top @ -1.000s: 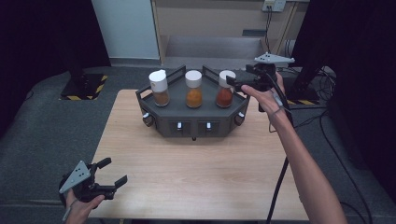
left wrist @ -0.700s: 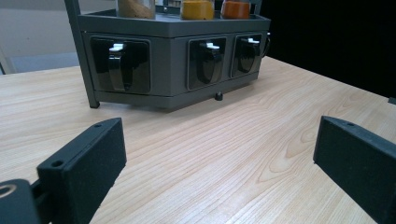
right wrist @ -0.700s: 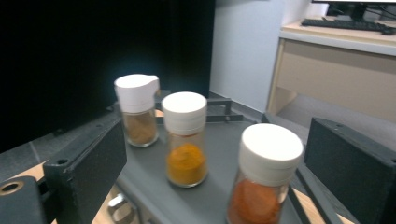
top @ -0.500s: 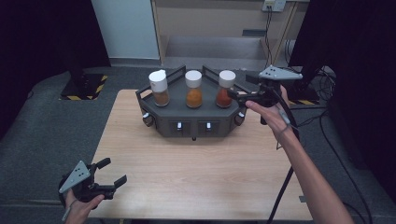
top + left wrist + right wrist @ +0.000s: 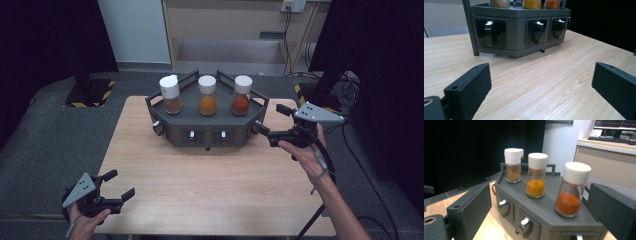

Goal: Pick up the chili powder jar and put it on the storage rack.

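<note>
Wooden table [image 5: 210,175] is carrying a dark grey rack [image 5: 207,131] at its far side. Left gripper [image 5: 116,186] is resting at the near left corner, jaws wide apart, holding nothing. Brown [image 5: 171,95], orange [image 5: 207,95] and red spice jar [image 5: 241,95] are standing upright on the rack. Right gripper [image 5: 272,125] is hovering just beside the rack's right end, jaws spread wide, gripping nothing.

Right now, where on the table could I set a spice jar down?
The wood between the grey rack and the near edge lies bare, bordered by the left gripper and the right gripper. The rack's top is crowded: three spice jars in a row.
</note>
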Demonstrator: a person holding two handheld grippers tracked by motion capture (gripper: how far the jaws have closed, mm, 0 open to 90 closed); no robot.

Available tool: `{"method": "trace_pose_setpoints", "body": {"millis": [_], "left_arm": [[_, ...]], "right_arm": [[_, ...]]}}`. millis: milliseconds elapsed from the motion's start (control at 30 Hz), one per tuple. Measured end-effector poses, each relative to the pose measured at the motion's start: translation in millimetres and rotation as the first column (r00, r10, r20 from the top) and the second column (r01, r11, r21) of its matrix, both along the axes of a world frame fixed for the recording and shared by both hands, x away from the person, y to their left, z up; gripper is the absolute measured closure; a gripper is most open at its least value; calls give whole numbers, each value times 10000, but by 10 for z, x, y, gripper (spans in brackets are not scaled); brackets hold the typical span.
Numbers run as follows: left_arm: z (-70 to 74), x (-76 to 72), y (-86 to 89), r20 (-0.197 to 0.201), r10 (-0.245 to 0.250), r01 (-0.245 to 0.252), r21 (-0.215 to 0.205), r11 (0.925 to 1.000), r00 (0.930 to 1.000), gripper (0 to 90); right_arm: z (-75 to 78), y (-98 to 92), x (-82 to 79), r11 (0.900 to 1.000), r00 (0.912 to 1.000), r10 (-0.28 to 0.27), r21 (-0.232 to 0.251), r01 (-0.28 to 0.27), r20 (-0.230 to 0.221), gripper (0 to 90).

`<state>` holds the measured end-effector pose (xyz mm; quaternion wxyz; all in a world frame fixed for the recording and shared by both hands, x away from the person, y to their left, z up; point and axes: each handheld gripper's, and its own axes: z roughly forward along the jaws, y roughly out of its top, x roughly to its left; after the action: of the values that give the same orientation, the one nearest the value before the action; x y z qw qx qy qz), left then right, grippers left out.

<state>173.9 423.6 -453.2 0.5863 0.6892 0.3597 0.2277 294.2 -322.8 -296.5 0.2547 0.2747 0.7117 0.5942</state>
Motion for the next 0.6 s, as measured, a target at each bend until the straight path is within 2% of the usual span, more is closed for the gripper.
{"method": "trace_pose_setpoints", "body": {"millis": [200,600], "left_arm": [[2,-11,-4,1,15,-15,17,10000,10000,15],[9,-45,0,83,89,-89,35,10000,9999,15]], "right_arm": [[-119,-108,-267,9999,9998,-129,89,128,137,58],[-372,-319,-835,9965,9965,-782,-266,789,281,56]]}}
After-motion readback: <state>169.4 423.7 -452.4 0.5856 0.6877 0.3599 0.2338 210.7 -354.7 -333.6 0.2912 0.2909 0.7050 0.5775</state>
